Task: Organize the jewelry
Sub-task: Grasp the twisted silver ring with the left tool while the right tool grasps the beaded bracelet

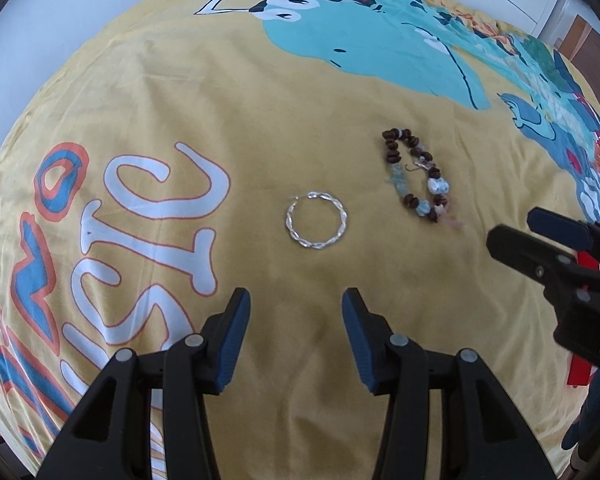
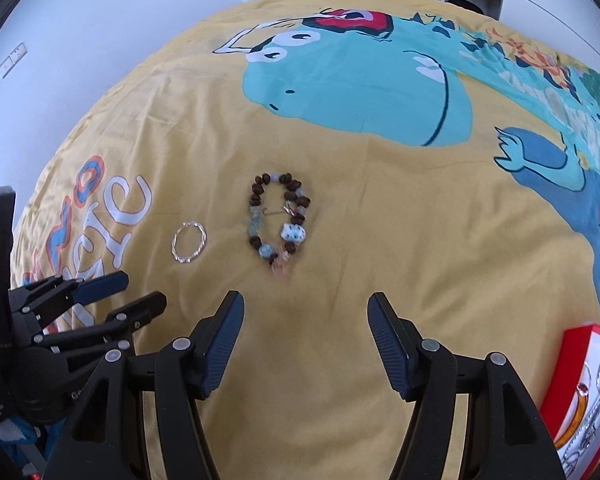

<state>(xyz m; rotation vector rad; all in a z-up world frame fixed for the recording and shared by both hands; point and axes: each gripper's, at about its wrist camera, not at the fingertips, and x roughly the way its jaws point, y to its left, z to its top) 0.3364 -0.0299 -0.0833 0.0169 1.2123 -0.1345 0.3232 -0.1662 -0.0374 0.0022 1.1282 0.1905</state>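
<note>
The left gripper (image 1: pixel 296 300) hangs with its jaws spread wide and nothing between them, its ribbed blue pads (image 1: pixel 236 320) facing each other over the bed. The right gripper (image 2: pixel 306 304) is likewise wide open and empty.

Just ahead of the left jaws lies a hoop (image 1: pixel 316 220), a twisted silvery ring, flat on the soft, faintly creased yellow cover (image 1: pixel 260 120). Near it to the right lies the bracelet (image 1: pixel 416 176), a loose oval of dark brown beads mixed with pale blue and white ones, with a small wire hook inside the loop that is hard to make out.

At the right edge a red box (image 2: pixel 576 364) is cut off; thin silvery pieces show inside it, too small to tell apart.
</note>
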